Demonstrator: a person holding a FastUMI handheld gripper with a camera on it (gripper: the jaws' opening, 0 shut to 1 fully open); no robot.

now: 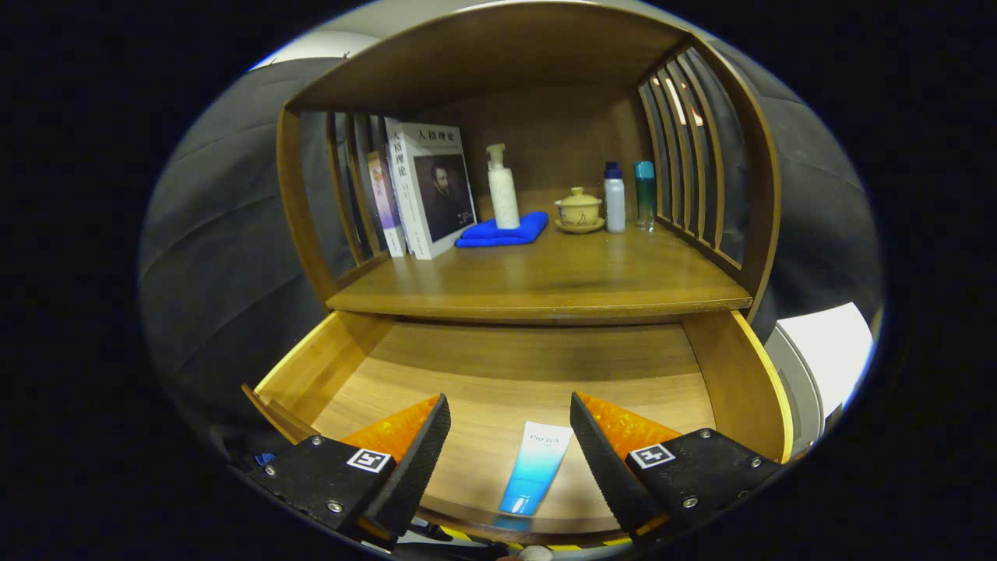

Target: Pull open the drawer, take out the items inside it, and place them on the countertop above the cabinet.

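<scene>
The drawer (514,374) stands pulled out under the tabletop (545,284). A tube (536,467) lies flat on its floor between the tool (510,436) fingers — long axis front to back, cap end toward the drawer's front. The tool gapes wide, gripping nothing.

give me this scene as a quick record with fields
drawer: pulled open
in drawer: tube, lying flat
gripper: open, fingers either side of the tube, not touching it
countertop: books, blue cloth with pump bottle on it, lidded cup, two bottles
task stage: tube not yet taken out
</scene>
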